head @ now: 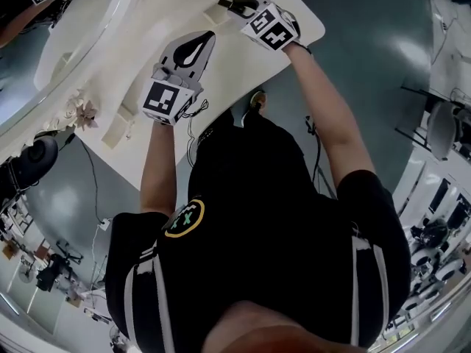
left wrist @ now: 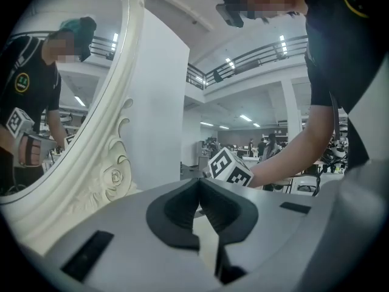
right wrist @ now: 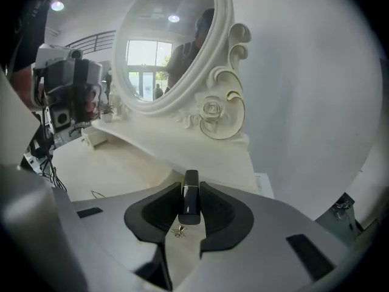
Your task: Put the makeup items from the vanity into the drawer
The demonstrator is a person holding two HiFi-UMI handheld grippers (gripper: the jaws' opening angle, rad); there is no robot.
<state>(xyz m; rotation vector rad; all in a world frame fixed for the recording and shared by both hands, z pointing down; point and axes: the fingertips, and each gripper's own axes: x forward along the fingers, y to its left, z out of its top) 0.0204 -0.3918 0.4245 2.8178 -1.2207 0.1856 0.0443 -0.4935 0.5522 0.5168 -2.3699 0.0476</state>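
My right gripper [right wrist: 190,186] is shut on a slim black lipstick tube [right wrist: 190,202], which stands up between the pads. In the head view that gripper [head: 234,7] holds the tube [head: 228,6] over the far right part of the white vanity top [head: 243,61]. My left gripper [head: 204,38] hovers over the middle of the vanity top, its jaws together with nothing between them. In its own view the left gripper [left wrist: 199,186] points past the mirror frame [left wrist: 115,175] toward the right gripper's marker cube [left wrist: 230,166].
An oval mirror [right wrist: 159,47] in a carved white frame with a rose [right wrist: 213,109] stands at the back of the vanity. A small white box [head: 121,127] and a flower ornament [head: 79,112] sit at the left end. The person's body fills the lower head view.
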